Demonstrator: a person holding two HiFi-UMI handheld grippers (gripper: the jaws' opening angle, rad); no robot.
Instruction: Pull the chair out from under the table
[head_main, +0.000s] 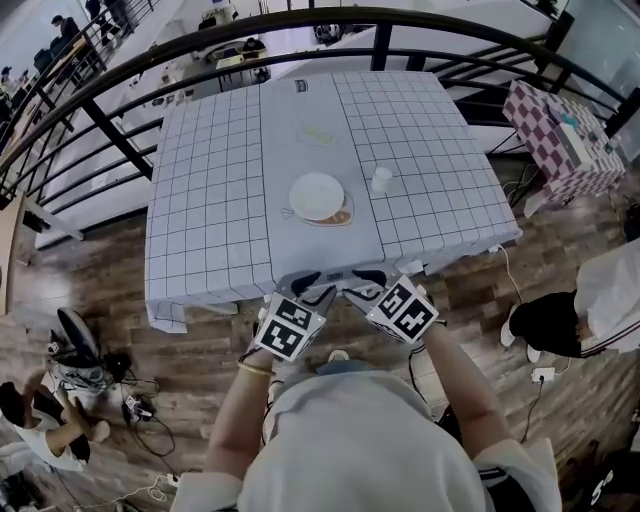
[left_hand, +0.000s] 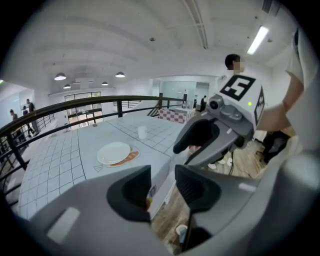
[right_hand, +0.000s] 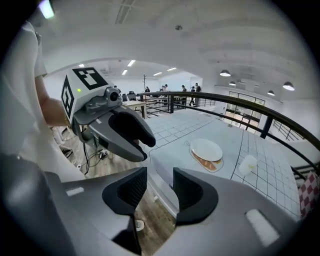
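Hovering side by side at the near counter (head_main: 220, 200) edge, left hand-held gripper (head_main: 312, 285) and right hand-held gripper (head_main: 362, 281) are both released, jaws apart, nothing between. Chair can't be made out under the cloth just ahead. Plate (head_main: 317, 195), cup (head_main: 381, 180) beyond.

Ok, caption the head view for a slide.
Open and empty, the left gripper and right gripper hover at the near edge of the table, plate and cup beyond.

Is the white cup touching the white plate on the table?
Apart. The head view shows bare tablecloth between the cup and the plate.
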